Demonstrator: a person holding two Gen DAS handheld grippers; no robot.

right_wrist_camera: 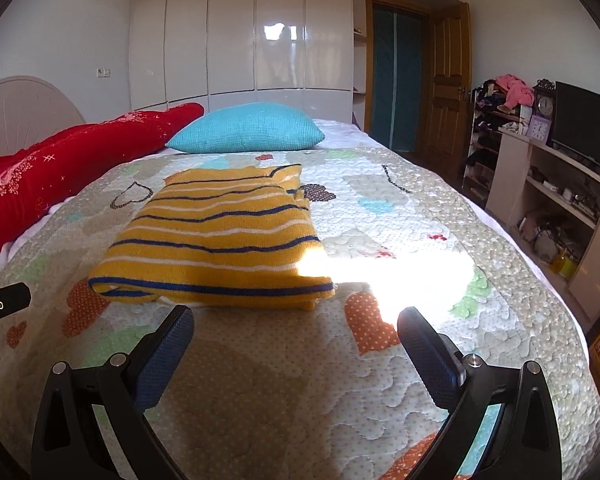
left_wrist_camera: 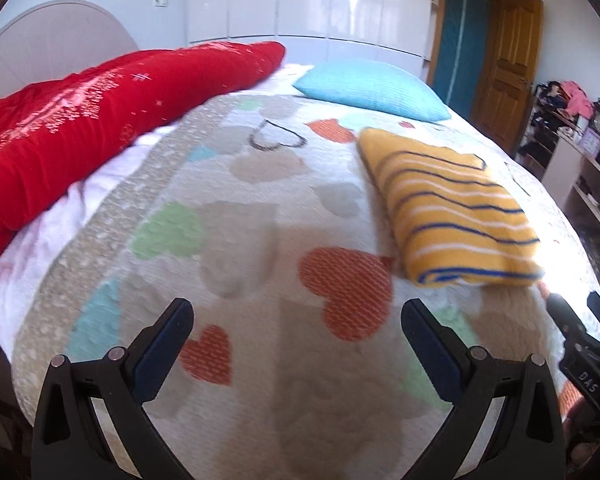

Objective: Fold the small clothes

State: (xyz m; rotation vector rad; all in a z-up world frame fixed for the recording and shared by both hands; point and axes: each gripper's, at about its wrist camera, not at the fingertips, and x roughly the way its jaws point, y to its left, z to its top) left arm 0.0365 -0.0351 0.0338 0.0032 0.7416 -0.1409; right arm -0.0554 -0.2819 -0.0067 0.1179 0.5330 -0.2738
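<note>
Quilted bed (right_wrist_camera: pixel 440 240), folded striped sweater (right_wrist_camera: pixel 216 240), claws (right_wrist_camera: pixel 296 328) open

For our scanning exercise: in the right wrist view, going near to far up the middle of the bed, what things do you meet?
Open right gripper → folded yellow knit garment with blue and white stripes → turquoise textured pillow → glossy white wardrobe doors.

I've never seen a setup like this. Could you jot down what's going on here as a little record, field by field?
place: bedroom, on a bed with a heart-patterned quilt
garment: yellow striped sweater, folded into a compact rectangle, lying on the quilt
left gripper: open, holding nothing, over the quilt, sweater ahead to its right
right gripper: open, holding nothing, just short of the sweater's near edge
also on bed: blue pillow, red blanket
task state: sweater looks folded; neither gripper touches it
</note>
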